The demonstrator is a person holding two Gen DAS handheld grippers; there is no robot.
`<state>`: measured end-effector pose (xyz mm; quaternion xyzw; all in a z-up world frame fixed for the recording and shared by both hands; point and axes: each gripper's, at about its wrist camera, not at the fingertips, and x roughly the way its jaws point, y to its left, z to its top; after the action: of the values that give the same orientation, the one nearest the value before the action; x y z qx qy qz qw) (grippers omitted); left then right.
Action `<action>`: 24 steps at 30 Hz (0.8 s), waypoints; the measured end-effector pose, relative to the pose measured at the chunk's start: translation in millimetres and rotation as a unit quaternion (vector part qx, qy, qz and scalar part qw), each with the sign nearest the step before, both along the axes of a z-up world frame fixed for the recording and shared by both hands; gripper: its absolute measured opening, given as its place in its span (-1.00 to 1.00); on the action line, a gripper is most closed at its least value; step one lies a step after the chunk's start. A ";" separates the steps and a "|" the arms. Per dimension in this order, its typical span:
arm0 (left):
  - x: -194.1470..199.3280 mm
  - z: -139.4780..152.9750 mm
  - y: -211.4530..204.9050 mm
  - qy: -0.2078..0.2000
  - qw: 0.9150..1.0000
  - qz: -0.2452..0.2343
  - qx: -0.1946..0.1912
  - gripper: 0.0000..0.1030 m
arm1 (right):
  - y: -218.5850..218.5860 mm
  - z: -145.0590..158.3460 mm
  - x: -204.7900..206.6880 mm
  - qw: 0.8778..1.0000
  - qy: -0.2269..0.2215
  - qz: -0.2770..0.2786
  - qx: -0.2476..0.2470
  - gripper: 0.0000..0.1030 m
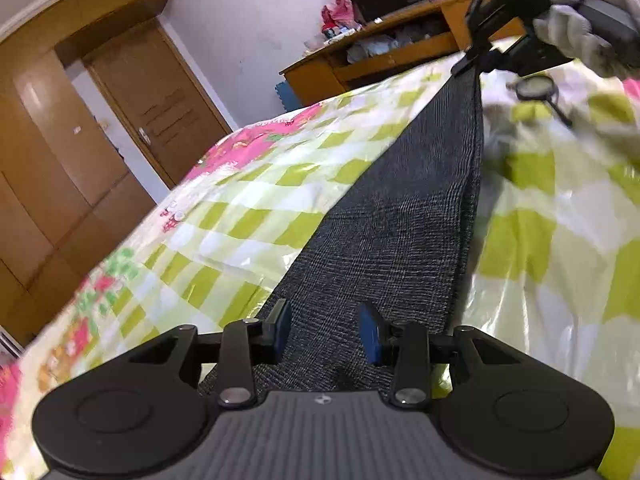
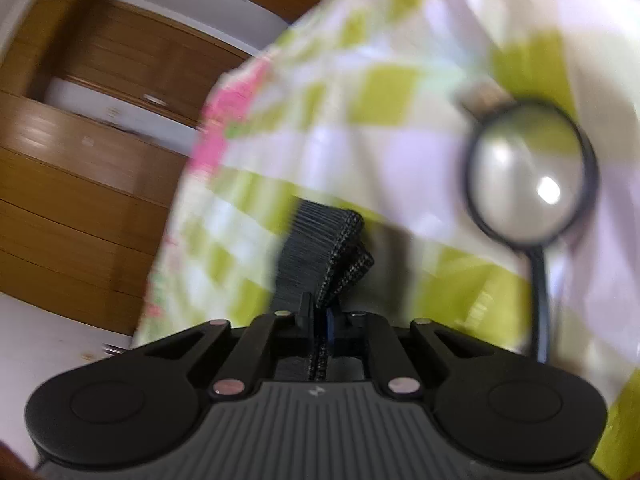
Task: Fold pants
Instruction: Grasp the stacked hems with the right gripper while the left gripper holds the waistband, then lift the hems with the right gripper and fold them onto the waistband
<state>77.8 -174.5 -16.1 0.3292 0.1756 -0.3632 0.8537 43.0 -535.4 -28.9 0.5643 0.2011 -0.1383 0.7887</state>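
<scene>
Dark grey knit pants stretch in a long narrow strip above a bed covered with a green-and-white checked sheet edged in pink. The strip runs from the left gripper at the bottom of the left wrist view up and away to the right gripper near the top right, so its long axis points diagonally across the bed, widening toward the left gripper. The left gripper's blue-padded fingers stand partly open with the cloth between them; whether the pads actually press on it cannot be told. The right gripper, held by a gloved hand, is closed tight on a bunched, ribbed end of the pants, probably a cuff or waistband. A round magnifying glass with a dark handle lies on the sheet just beside that end. A wooden door, a wardrobe and a cluttered desk stand behind the bed. Risks, as a judgement: if the left fingers are not truly pinching, the wide end could slip free and drop in a heap when the strip is pulled; the pinched end is small, so a tug could pull it out; and lowering the cloth carelessly could cover or drag the magnifying glass and spoil the fold.
</scene>
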 end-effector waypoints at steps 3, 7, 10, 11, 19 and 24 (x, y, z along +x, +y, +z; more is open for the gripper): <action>3.1 -19.9 -5.8 0.069 0.997 -0.018 0.030 -0.15 | 7.5 14.6 -14.2 0.999 -0.005 -0.002 -0.044 -0.88; -7.6 -15.2 -2.2 0.056 0.998 -0.028 0.030 -0.16 | 3.5 -13.2 -15.3 0.997 0.067 -0.008 -0.026 -0.87; -2.5 -6.5 2.0 0.054 0.998 -0.015 0.000 -0.10 | 8.0 -3.8 -17.9 0.999 0.030 -0.014 -0.032 -0.87; 0.6 -11.0 -1.2 0.061 0.998 -0.012 0.010 -0.10 | 9.2 -2.1 -14.3 0.999 0.034 -0.010 -0.041 -0.86; -5.1 -1.2 33.9 0.056 0.998 0.004 0.009 -0.05 | 19.3 -16.7 29.5 0.992 0.103 0.043 -0.054 -0.82; 4.5 19.1 116.1 0.031 0.994 0.107 -0.003 -0.04 | 47.1 18.5 23.7 0.994 0.066 0.022 -0.087 -0.85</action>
<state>82.3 -58.4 3.0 0.2944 0.2354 -0.2802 0.8829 66.7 -488.3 -10.4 0.4789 0.2521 -0.1746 0.8226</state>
